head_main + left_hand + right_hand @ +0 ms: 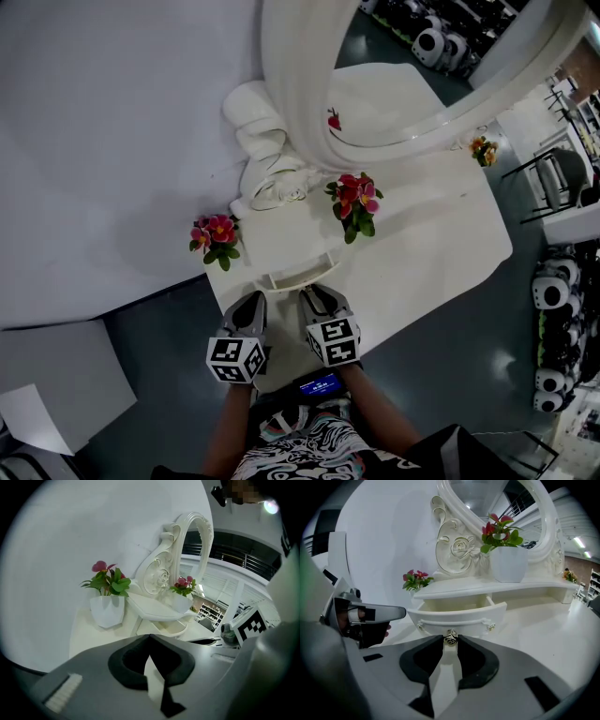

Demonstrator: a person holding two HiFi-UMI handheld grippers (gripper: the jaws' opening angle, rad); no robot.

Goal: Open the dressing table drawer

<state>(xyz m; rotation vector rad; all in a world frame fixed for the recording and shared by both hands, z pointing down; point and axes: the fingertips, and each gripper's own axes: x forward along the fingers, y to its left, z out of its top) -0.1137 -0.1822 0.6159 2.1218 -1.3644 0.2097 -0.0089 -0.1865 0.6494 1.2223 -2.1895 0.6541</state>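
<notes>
The white dressing table (441,253) has a small curved drawer (298,275) that stands pulled partway out, its inside showing in the right gripper view (454,604). My right gripper (450,638) is shut on the drawer's small metal knob (450,636), with a pad on each side of it. In the head view that right gripper (314,293) sits just in front of the drawer. My left gripper (253,302) hangs beside it to the left, off the table's front edge. Its jaws meet at the tips (149,636) with nothing between them.
Two white pots of pink flowers (216,234) (354,202) flank the drawer on the tabletop. Behind them rises an oval mirror in a carved white frame (309,112). A smaller flower (483,150) stands at the table's far end. Panda toys (553,291) line the floor at the right.
</notes>
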